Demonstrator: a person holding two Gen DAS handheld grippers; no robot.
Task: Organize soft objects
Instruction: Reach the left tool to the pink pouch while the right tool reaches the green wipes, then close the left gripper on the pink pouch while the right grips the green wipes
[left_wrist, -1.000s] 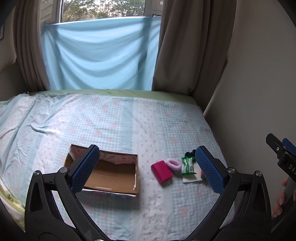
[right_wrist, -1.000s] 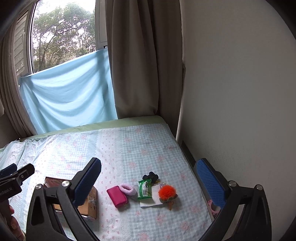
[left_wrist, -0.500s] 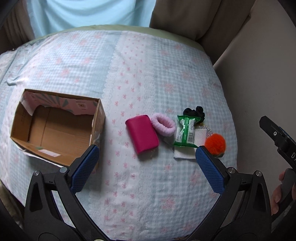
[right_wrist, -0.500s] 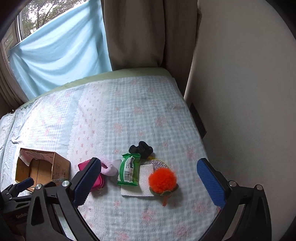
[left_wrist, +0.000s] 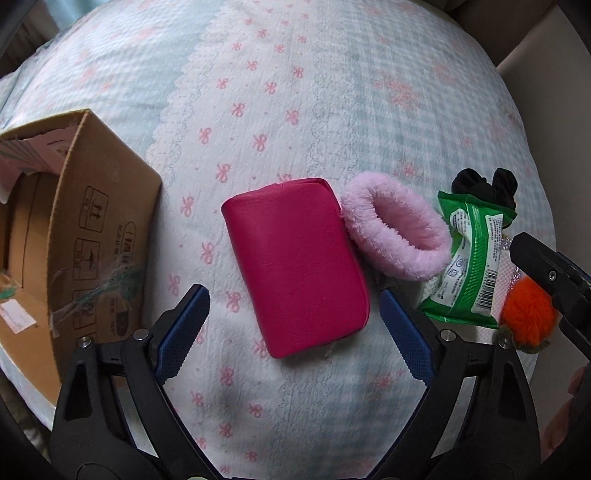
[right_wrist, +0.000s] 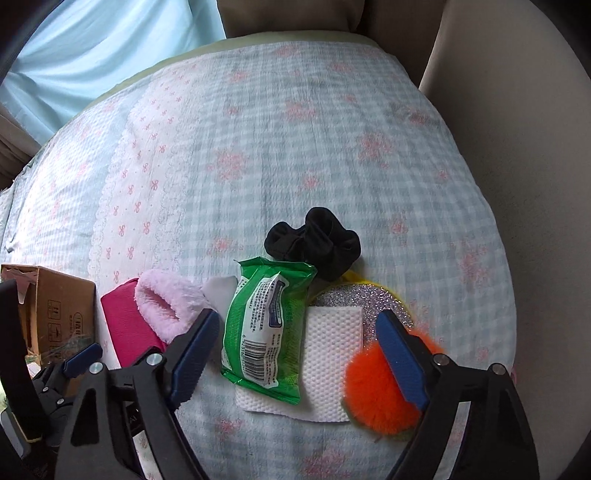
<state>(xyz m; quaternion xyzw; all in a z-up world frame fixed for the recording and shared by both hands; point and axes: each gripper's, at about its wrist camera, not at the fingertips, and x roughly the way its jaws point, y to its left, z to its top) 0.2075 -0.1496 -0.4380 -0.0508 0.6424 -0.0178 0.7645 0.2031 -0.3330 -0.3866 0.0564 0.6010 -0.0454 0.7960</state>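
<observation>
A magenta pouch lies flat on the bedspread between the fingers of my left gripper. Its jaws are closing but the pads stand clear of the pouch. A pink fluffy ring touches the pouch's right side. My right gripper hangs over a green packet lying on a white tissue. Its jaws are closing too, without touching anything. An orange pom-pom sits under its right finger. A black scrunchie lies just beyond the packet.
An open cardboard box stands on the bed left of the pouch. A glittery silver disc peeks out under the tissue. The wall runs close along the bed's right edge, with curtains at the far end.
Both grippers have dropped and tipped downward, close over the items. The window and curtains left the left view. Both pairs of jaws have narrowed a little.
</observation>
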